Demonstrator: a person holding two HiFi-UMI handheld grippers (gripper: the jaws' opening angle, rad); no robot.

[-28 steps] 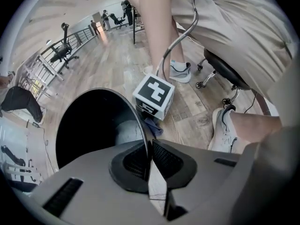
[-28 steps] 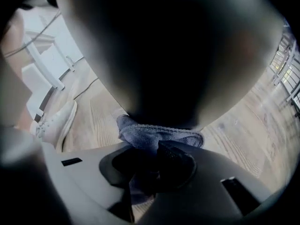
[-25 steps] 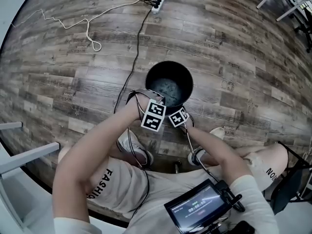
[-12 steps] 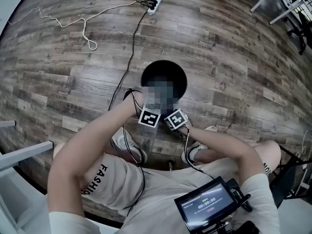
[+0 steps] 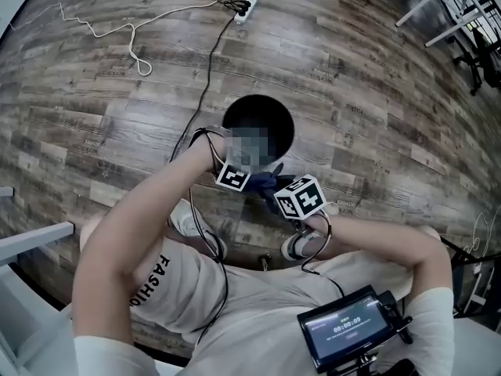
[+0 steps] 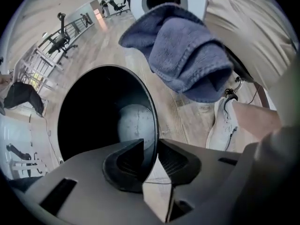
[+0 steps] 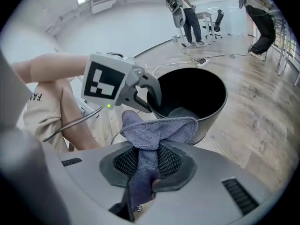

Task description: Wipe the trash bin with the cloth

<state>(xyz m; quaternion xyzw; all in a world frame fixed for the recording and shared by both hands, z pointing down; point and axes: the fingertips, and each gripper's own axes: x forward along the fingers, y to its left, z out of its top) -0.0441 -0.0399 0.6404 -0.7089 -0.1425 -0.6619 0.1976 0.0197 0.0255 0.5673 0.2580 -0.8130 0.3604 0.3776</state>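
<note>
The black trash bin point(image 5: 270, 98) stands on the wood floor just ahead of my knees. My left gripper point(image 6: 151, 161) straddles its near rim point(image 6: 152, 121), one jaw inside and one outside. The jaws are closing, and a slit of floor still shows beside the rim. A blue-grey cloth point(image 7: 157, 128) is bunched in my right gripper point(image 7: 149, 161), which is shut on it. The cloth point(image 5: 266, 182) hangs just outside the bin's near wall point(image 7: 206, 111), close beside the left gripper point(image 7: 140, 90). It also fills the top of the left gripper view point(image 6: 187, 55).
A black cable point(image 5: 205, 84) runs from a power strip point(image 5: 243, 8) to the left gripper. A white cord point(image 5: 117, 37) lies at the far left. My shoes point(image 5: 188, 222) point(image 5: 301, 245) flank the bin. A screen device point(image 5: 348, 327) sits at my lap. Chairs point(image 5: 470, 30) stand far right.
The right gripper has drawn back to the right of the left one, and the cloth now shows between them. The left gripper stays at the bin's near rim.
</note>
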